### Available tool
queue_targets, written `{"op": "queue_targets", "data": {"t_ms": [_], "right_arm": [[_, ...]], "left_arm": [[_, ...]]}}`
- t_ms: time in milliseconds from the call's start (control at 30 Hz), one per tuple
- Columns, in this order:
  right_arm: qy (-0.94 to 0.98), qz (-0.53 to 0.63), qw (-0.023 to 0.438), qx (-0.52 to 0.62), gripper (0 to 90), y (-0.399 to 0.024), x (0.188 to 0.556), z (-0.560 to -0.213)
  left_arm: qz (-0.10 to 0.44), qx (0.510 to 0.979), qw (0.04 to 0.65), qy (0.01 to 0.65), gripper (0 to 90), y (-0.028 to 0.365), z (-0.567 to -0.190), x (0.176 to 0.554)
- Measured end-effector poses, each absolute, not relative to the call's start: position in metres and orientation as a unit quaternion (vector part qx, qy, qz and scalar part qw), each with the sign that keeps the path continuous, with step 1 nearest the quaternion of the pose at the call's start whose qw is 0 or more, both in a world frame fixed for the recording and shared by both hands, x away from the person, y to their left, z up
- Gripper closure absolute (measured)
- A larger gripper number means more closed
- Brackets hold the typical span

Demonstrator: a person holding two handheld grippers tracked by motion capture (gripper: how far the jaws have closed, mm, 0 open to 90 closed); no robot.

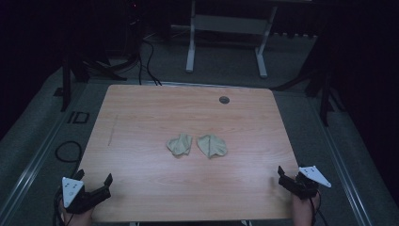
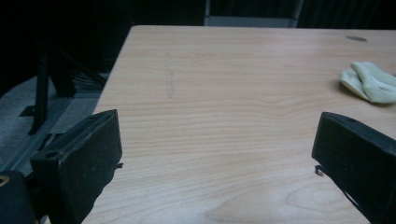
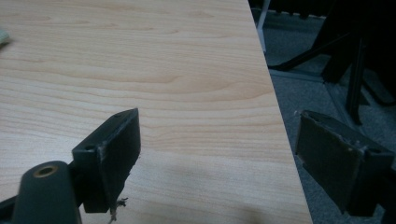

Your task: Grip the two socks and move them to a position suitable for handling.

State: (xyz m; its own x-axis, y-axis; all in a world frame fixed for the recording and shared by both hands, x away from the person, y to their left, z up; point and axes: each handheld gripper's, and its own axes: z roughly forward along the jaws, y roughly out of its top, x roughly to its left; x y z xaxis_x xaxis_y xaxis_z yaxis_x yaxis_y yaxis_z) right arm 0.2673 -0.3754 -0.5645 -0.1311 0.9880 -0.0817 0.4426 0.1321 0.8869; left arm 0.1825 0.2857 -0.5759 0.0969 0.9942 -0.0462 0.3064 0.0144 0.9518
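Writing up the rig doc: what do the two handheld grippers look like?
Both match: the left gripper and right gripper have matte black bodies with two blocky black jaws, each topped by a pale grey three-cornered plate. The right gripper's pads look scuffed, with frayed threads on one edge. A dark cable trails from the right one.

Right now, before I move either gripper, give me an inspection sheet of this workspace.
Surface: wooden table, bare apart from a faint scuff at its left and a round grommet near the far edge.
Job's things: two pale cloths, left cloth and right cloth, crumpled side by side at mid-table, apart.
Clutter: nothing seen.
Grippers: left gripper at the near left corner, right gripper at the near right edge; both with jaws open, holding nothing.
Cables: black cables on the floor beyond the table.
Surroundings: grey floor, white desk frame behind; dark.
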Motion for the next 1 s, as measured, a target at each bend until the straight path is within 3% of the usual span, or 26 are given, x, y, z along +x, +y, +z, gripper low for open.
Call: {"op": "queue_targets", "data": {"t_ms": [400, 667, 900, 1000], "right_arm": [[0.669, 0.366, 0.349, 0.544, 14.3, -0.373, 0.267, -0.551], [0.705, 0.359, 0.293, 0.536, 14.5, -0.356, 0.27, -0.543], [0.742, 0.357, 0.26, 0.505, 14.5, -0.336, 0.278, -0.543], [0.752, 0.36, 0.255, 0.49, 14.5, -0.326, 0.279, -0.541]], "left_arm": [[0.377, 0.604, 0.448, 0.54, 1.8, 0.282, -0.575, 0.184], [0.354, 0.616, 0.44, 0.55, 1.7, 0.268, -0.571, 0.186], [0.283, 0.631, 0.466, 0.552, 1.8, 0.26, -0.574, 0.19], [0.283, 0.64, 0.46, 0.546, 1.8, 0.256, -0.572, 0.191]]}}
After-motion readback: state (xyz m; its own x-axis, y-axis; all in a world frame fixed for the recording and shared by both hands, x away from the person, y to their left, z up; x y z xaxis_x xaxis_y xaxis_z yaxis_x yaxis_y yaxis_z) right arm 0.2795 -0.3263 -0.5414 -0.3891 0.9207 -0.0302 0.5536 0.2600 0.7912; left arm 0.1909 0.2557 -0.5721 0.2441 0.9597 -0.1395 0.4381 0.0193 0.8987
